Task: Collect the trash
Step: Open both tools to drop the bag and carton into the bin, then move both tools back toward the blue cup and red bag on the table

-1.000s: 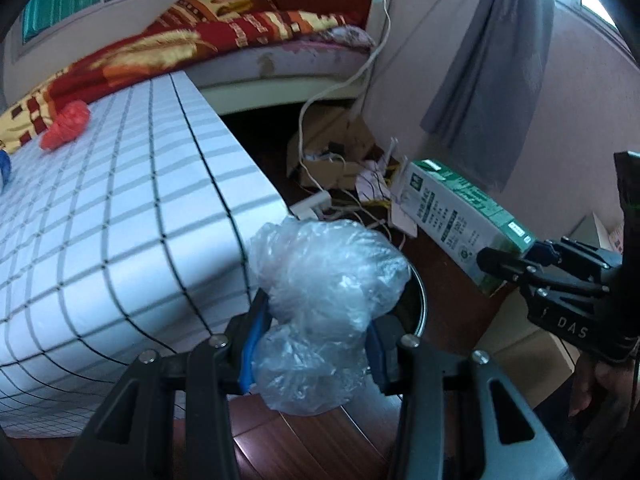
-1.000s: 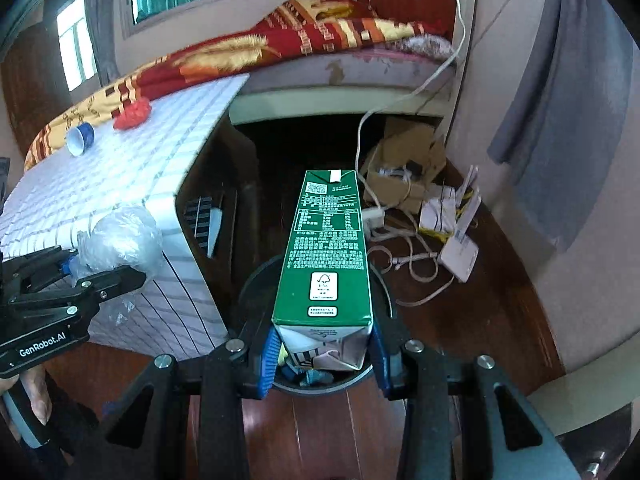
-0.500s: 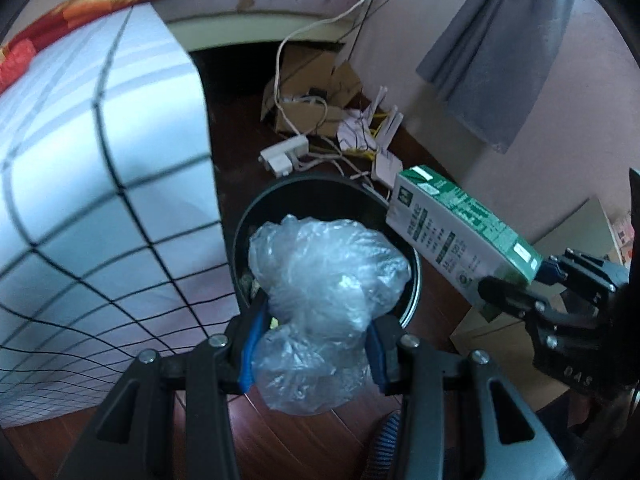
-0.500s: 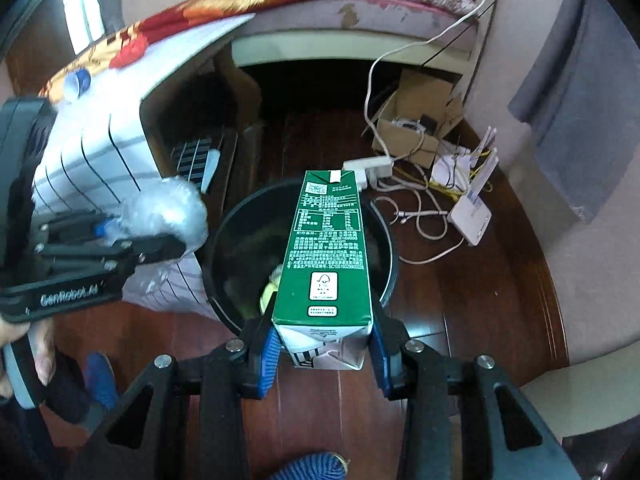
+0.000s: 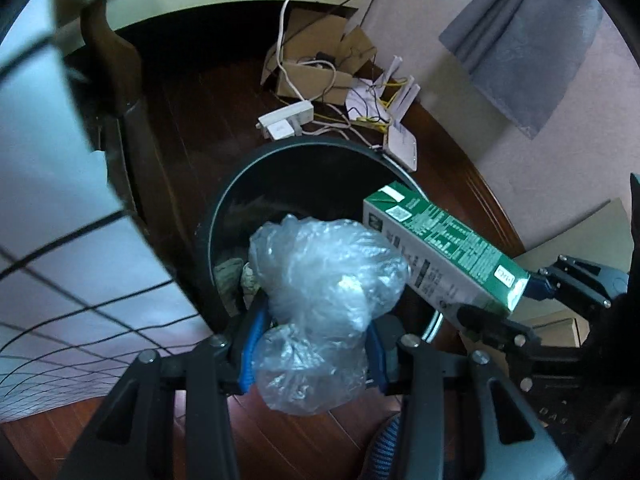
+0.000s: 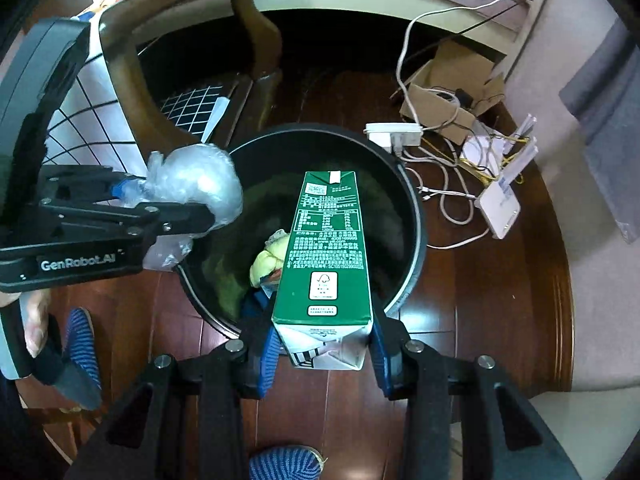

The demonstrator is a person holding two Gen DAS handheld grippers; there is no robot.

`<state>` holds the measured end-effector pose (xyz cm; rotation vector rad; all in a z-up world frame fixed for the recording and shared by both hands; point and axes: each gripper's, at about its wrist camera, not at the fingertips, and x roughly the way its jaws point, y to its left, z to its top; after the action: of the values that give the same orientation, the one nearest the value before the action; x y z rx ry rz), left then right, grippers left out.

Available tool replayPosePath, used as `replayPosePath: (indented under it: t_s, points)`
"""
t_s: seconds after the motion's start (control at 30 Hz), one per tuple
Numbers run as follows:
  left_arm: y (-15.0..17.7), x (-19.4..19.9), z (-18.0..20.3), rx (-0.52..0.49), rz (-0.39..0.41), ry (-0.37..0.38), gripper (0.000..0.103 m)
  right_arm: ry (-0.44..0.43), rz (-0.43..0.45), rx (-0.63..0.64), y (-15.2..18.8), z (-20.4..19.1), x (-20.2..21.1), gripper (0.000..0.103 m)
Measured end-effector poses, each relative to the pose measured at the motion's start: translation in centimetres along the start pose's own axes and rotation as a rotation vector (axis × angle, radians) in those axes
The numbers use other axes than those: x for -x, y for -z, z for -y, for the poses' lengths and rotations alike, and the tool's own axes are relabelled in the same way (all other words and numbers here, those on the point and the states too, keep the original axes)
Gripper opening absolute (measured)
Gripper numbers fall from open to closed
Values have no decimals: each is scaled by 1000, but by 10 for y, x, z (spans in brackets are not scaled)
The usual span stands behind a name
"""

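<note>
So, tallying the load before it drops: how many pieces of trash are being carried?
2: a crumpled plastic bag in the left hand-held gripper, a green carton in the right hand-held gripper, both over the black bin.

Green-and-white carton (image 6: 326,248), clear crumpled bag (image 5: 320,280), black bin (image 6: 416,236), blue-striped slippers (image 6: 82,344).

Bin (image 6: 416,240) mouth is lying open below; carton (image 6: 326,248) and plastic wad (image 5: 324,276) are crowding it, table leg (image 6: 132,92) flanking left, cables (image 6: 448,200) right.

Home bedroom, bed frame (image 6: 360,4), wooden floor (image 6: 480,300), curtain (image 5: 520,48)
</note>
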<state>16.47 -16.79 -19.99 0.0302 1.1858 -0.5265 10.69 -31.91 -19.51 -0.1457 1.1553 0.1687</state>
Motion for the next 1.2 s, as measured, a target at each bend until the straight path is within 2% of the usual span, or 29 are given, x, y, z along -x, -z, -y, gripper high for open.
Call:
replayPosePath:
  t_s: [0.07, 0.1, 0.13, 0.17, 0.2, 0.23, 0.37, 0.5, 0.6, 0.93, 1.2]
  points:
    - [0, -7, 0, 0, -16, 10, 45, -7, 0, 13, -2, -2, -5, 43]
    - [0, -9, -1, -2, -24, 12, 49, -17, 3, 28, -3, -3, -8, 44]
    - [0, -14, -1, 0, -26, 9, 53, -19, -3, 42, -5, -4, -11, 51]
    - [2, -16, -2, 4, -22, 1, 69, 14, -21, 59, -5, -3, -18, 86]
    - [3, -18, -4, 10, -13, -16, 80, 66, -31, 71, -4, -3, -22, 101]
    - [6, -18, -6, 16, -6, -28, 82, 100, -22, 84, -2, 0, -23, 103]
    - [16, -20, -15, 38, -18, -65, 84, 136, -39, 40, 3, 17, -22, 103]
    - [24, -21, -15, 29, -20, -103, 100, 156, -55, -29, 5, 31, -23, 103]
    - [26, -18, -13, 20, -11, -119, 103, 151, -69, -61, 9, 35, -25, 103]
    - [32, -1, -13, -1, 16, -150, 103, 142, -58, -87, 9, 27, -21, 103]
    - [40, 15, -12, -9, 29, -155, 103, 156, -29, -84, 10, 19, -2, 103]
